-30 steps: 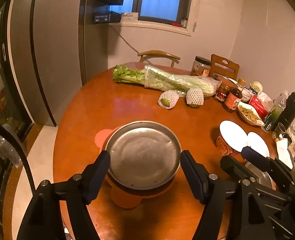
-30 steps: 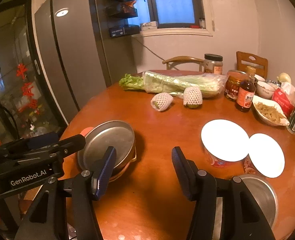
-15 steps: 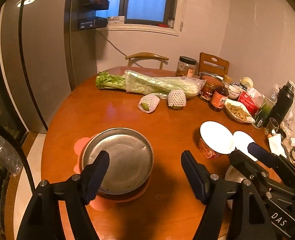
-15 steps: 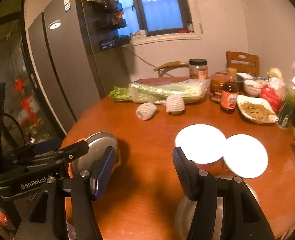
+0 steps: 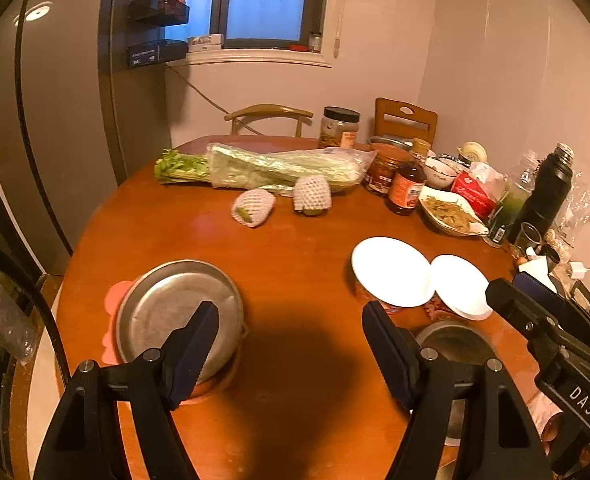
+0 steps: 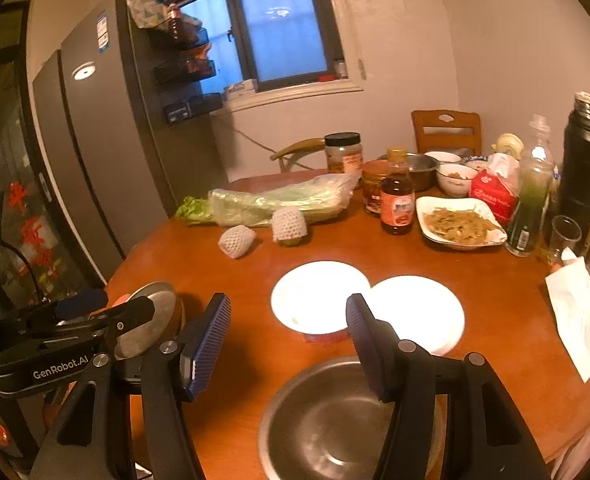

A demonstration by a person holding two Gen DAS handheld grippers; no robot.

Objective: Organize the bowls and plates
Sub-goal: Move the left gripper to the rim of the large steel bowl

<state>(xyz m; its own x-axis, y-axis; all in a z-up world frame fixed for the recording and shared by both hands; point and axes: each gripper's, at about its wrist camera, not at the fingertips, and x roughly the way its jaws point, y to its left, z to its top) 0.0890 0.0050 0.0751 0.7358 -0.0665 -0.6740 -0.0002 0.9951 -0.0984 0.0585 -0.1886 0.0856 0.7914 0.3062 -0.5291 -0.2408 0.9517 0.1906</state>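
A round metal plate [image 5: 175, 312] rests on an orange bowl at the table's near left; part of it shows as the metal plate [image 6: 151, 320] in the right wrist view. My left gripper [image 5: 291, 340] is open and empty, to the right of that plate, over bare wood. Two white plates [image 5: 391, 270] [image 5: 459, 286] lie on red bowls at the right. In front of them stands a metal bowl [image 6: 327, 420]. My right gripper [image 6: 287, 340] hangs open and empty above the bowl's far rim, with the white plates [image 6: 319, 296] just beyond.
At the back of the round wooden table [image 5: 295, 248] lie bagged celery [image 5: 271, 168] and two net-wrapped fruits [image 5: 253, 208]. Jars, a sauce bottle [image 6: 397, 200], a dish of food [image 6: 461, 224], a black flask [image 6: 583, 160] and a glass crowd the right side. A grey fridge [image 6: 95, 160] stands left.
Both grippers have moved right and slightly up, away from the metal plate, which now lies off to the left. The metal bowl has come into view beneath the right gripper.
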